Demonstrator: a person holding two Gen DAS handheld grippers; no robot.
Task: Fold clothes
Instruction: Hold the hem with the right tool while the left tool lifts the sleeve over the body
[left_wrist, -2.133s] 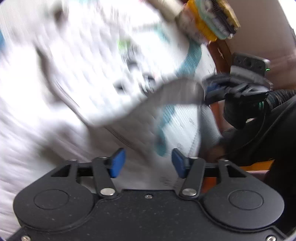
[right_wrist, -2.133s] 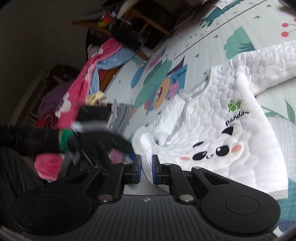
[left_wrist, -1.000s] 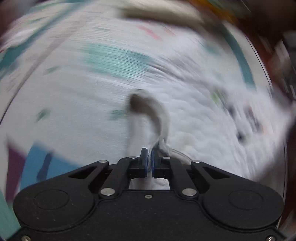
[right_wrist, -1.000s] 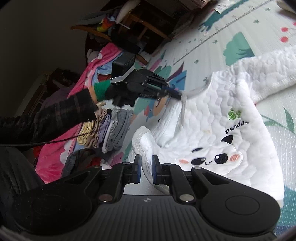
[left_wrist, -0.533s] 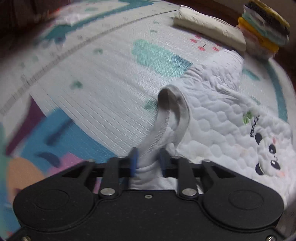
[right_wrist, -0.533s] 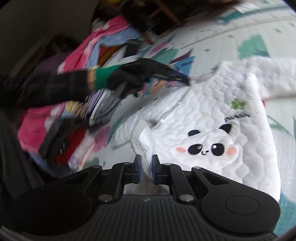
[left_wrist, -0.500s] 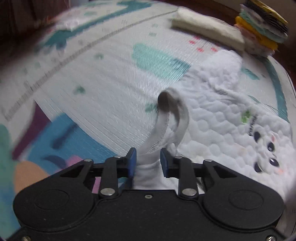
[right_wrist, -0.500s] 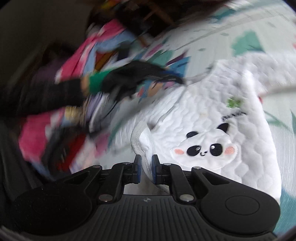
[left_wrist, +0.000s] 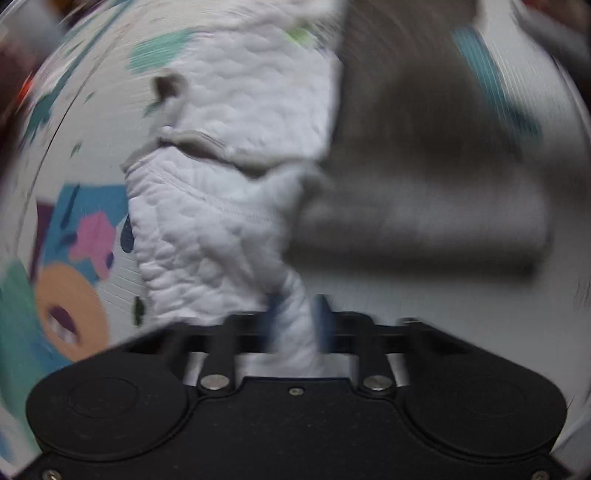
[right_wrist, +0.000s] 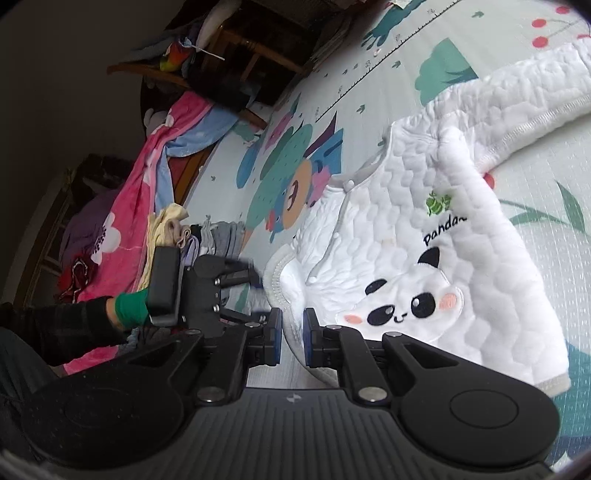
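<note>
Now, with both claws, left claw (left_wrist: 295, 317) and right claw (right_wrist: 291, 336), each pinching the white panda top (right_wrist: 424, 258) on the play mat (right_wrist: 388, 92), I'd lift its near edge evenly.

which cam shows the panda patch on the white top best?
Right wrist view: the panda patch is sharp and whole on the white top, with the lettering above it. The left wrist view is motion-blurred and shows only quilted fabric running back between its fingers; no panda is visible there.
</note>
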